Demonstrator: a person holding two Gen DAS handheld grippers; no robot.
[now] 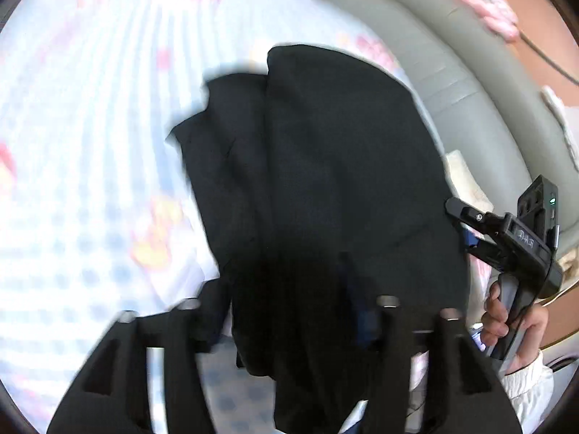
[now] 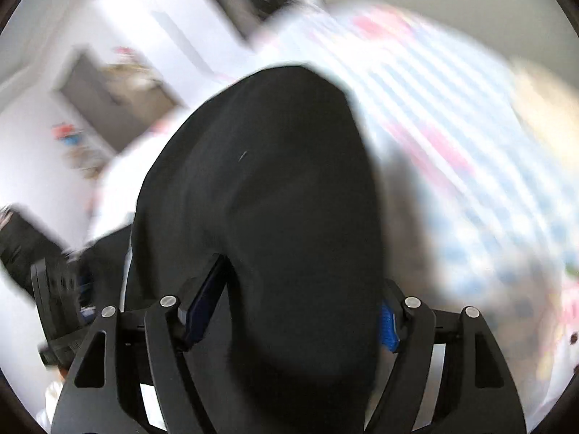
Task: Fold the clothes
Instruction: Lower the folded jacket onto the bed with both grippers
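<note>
A black garment (image 1: 318,166) hangs between my two grippers above a bed with a blue-and-white checked sheet (image 1: 83,126). My left gripper (image 1: 289,289) is shut on its near edge; the cloth drapes over the fingers and hides the tips. In the left wrist view my right gripper (image 1: 466,228) grips the garment's right edge, held by a hand. In the right wrist view the garment (image 2: 267,188) bulges over my right gripper (image 2: 289,289), whose blue-padded fingers (image 2: 389,325) close around it. Both views are motion-blurred.
A grey padded headboard or sofa edge (image 1: 452,72) runs along the right of the bed. Pink cloth (image 1: 495,14) lies beyond it. White furniture and a shelf (image 2: 108,97) stand at the left in the right wrist view.
</note>
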